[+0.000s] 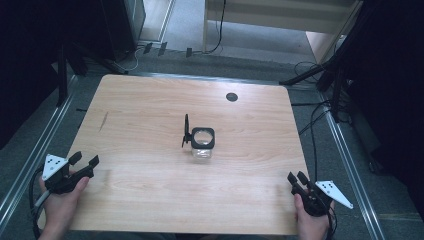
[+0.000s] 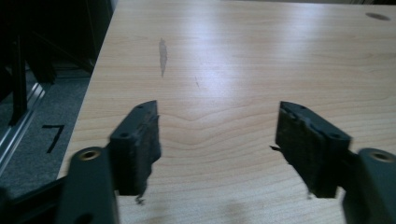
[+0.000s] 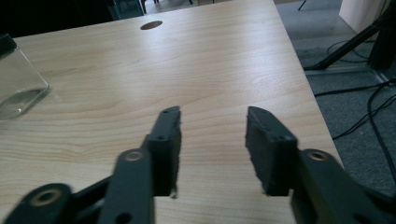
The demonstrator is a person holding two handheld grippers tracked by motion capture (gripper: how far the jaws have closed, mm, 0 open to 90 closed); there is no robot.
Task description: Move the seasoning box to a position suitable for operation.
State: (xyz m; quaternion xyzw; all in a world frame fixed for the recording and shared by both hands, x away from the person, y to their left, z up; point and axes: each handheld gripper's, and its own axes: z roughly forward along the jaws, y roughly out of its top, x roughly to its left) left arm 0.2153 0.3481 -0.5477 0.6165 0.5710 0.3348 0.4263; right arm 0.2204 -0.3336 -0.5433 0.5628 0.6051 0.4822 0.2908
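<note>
A clear square glass jar (image 1: 202, 145) with a black rim stands at the middle of the wooden table (image 1: 150, 200), its black lid hinged open and standing upright at its left. Part of the jar (image 3: 18, 81) shows at the left edge of the right gripper view. My left gripper (image 1: 84, 160) rests near the table's front left corner, jaws wide open and empty (image 2: 217, 123). My right gripper (image 1: 297, 177) is at the front right corner, jaws partly open with nothing between them (image 3: 212, 121). Both are far from the jar.
A dark round hole (image 1: 231, 97) sits near the table's far edge. A grey streak (image 2: 162, 55) marks the wood at the left. Cables and black stand legs (image 1: 320, 75) lie on the floor to the right; metal rails run along both sides.
</note>
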